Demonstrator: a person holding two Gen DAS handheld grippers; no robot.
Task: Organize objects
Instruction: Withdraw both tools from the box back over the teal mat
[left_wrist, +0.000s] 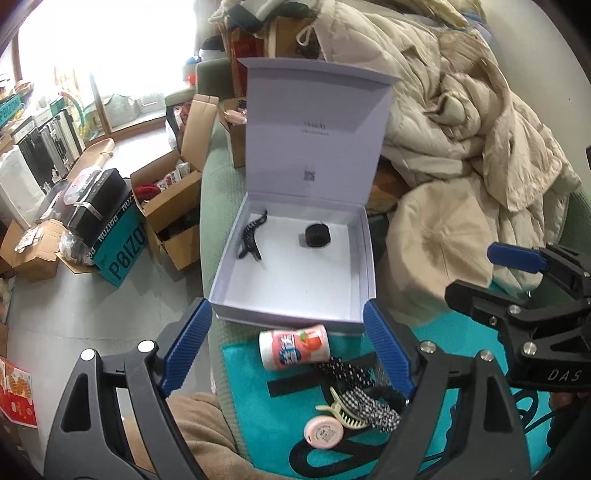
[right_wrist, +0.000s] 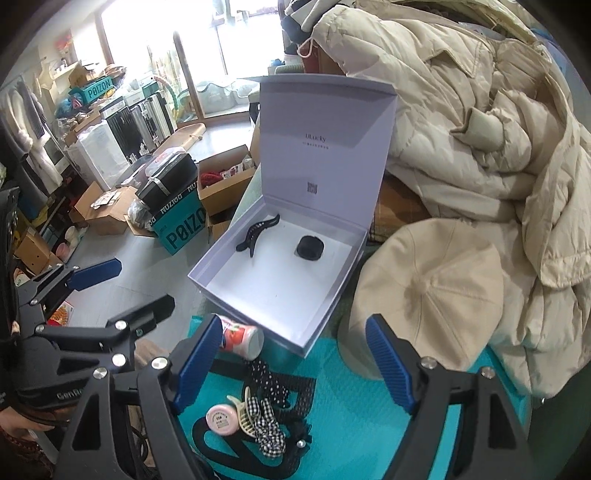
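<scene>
An open white box (left_wrist: 354, 258) (right_wrist: 221, 291) with its lid up holds a black hair clip (left_wrist: 251, 236) (right_wrist: 256, 236) and a black round case (left_wrist: 317, 235) (right_wrist: 309, 248). In front of it, on a teal mat (left_wrist: 251, 406) (right_wrist: 362, 413), lie a pink bottle (left_wrist: 293, 346) (right_wrist: 242, 336) on its side, a polka-dot band (left_wrist: 341, 369) (right_wrist: 267, 380), a cream claw clip (left_wrist: 341, 413) (right_wrist: 243, 413), a checked scrunchie (left_wrist: 373, 408) (right_wrist: 269, 428) and a pink round tin (left_wrist: 323, 434) (right_wrist: 221, 419). My left gripper (left_wrist: 286, 350) is open above the bottle. My right gripper (right_wrist: 291, 369) is open above the hair items.
A beige cap (left_wrist: 439, 236) (right_wrist: 428, 295) and a heap of cream jackets (left_wrist: 461, 110) (right_wrist: 480, 129) lie right of the box. Cardboard boxes (left_wrist: 173, 206) and a teal POIZON box (left_wrist: 118, 251) (right_wrist: 181, 225) stand on the floor at left.
</scene>
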